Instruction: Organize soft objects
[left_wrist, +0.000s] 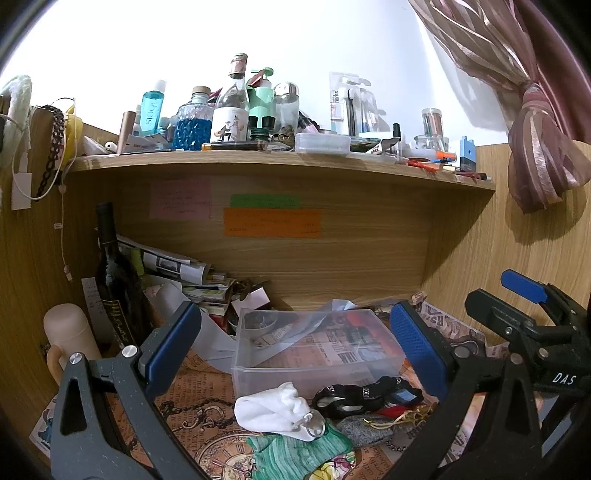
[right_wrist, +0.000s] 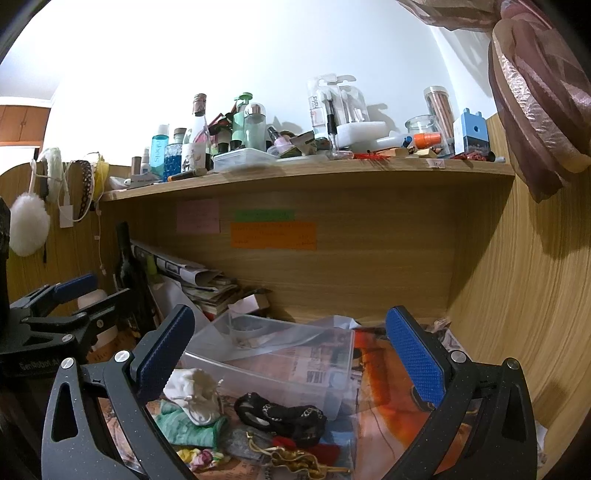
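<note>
Both the left gripper (left_wrist: 295, 350) and the right gripper (right_wrist: 291, 354) hung spread wide and empty. The soft things, a crumpled white cloth pouch (left_wrist: 273, 410), a green knitted cloth (left_wrist: 295, 454) and a black patterned band (left_wrist: 365, 397), lay heaped at lower centre, touching the clear plastic box (left_wrist: 314, 354). Gold chains (right_wrist: 295, 459) tangled among them would likely snag and drag along.

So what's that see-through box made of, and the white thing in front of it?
The box looks like clear, glossy plastic: the printed paper under it shows through its walls. The white thing seems to be soft matte cloth, perhaps a small pouch, since it lies crumpled in folds.
</note>
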